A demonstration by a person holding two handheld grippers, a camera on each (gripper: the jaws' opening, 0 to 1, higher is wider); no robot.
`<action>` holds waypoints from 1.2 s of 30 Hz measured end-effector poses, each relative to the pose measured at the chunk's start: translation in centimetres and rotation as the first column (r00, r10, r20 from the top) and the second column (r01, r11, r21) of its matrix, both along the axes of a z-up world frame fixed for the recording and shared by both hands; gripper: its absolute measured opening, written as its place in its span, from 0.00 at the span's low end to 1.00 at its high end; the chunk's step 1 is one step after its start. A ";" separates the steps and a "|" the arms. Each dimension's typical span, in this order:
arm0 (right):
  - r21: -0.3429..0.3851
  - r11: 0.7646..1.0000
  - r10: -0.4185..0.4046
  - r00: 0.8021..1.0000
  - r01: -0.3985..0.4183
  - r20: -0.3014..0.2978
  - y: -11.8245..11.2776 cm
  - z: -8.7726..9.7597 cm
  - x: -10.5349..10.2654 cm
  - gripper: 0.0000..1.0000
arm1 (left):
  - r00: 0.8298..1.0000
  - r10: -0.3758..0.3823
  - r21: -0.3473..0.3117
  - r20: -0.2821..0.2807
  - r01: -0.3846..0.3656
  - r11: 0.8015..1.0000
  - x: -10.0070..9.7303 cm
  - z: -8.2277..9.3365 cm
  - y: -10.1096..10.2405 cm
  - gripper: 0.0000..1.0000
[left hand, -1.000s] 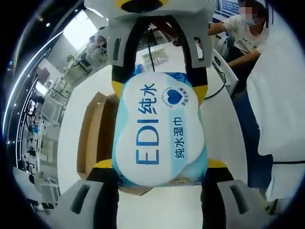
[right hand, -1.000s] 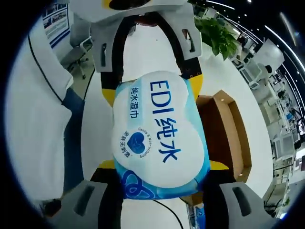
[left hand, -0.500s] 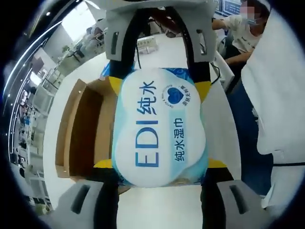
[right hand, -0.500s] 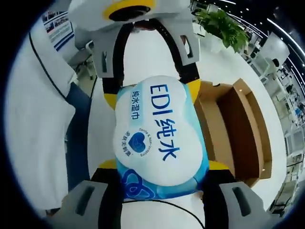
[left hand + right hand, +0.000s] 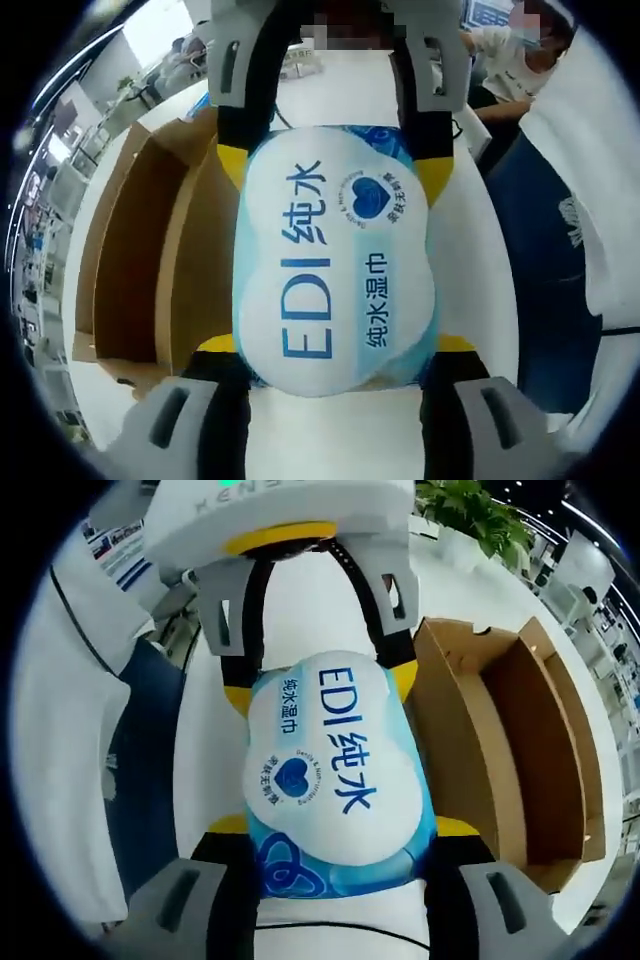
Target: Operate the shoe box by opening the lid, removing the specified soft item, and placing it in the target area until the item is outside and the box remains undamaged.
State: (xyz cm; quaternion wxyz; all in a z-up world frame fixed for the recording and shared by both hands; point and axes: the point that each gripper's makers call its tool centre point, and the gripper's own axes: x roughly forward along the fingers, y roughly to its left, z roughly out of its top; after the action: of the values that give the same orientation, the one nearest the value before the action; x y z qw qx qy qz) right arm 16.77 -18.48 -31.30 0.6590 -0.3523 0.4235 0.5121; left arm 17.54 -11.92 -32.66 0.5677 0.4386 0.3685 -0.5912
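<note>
Both hand-held grippers (image 5: 335, 345) (image 5: 335, 830) clamp the wipes pack (image 5: 335, 265), hiding their fingertips, beside the open shoe box (image 5: 510, 740).

Wipes pack (image 5: 335, 275) (image 5: 335, 770): held between left gripper (image 5: 335, 350) and right gripper (image 5: 335, 830), above the desk (image 5: 300, 600). Shoe box (image 5: 140, 260) (image 5: 500, 740): open, on desk, just beside pack. Plant (image 5: 470, 505): beyond desk.

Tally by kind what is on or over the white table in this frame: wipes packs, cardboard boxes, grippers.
Wet wipes pack: 1, gripped at both ends
Open cardboard shoe box: 1
Grippers: 2, the left gripper and the right gripper
Total: 4
</note>
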 end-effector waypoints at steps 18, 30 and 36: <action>-0.018 1.000 -0.003 0.999 0.002 -0.036 0.7 -2.7 0.5 0.65 | 0.999 0.007 0.001 -0.042 -0.007 1.000 0.3 -2.8 0.8 0.68; -0.045 0.999 -0.012 0.999 0.011 -0.037 0.5 -4.4 0.6 0.67 | 0.999 0.002 0.003 -0.039 -0.002 1.000 0.6 -4.0 0.7 0.69; -0.039 0.999 -0.028 0.999 0.027 -0.032 0.1 -4.7 0.9 0.67 | 1.000 -0.008 -0.015 -0.030 0.007 1.000 1.0 -3.9 0.4 0.70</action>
State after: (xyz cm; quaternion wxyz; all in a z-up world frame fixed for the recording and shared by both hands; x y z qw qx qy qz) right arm 17.67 -18.34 -36.01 0.6521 -0.3506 0.4488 0.5004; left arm 18.55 -11.50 -36.56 0.5631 0.4270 0.3709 -0.6025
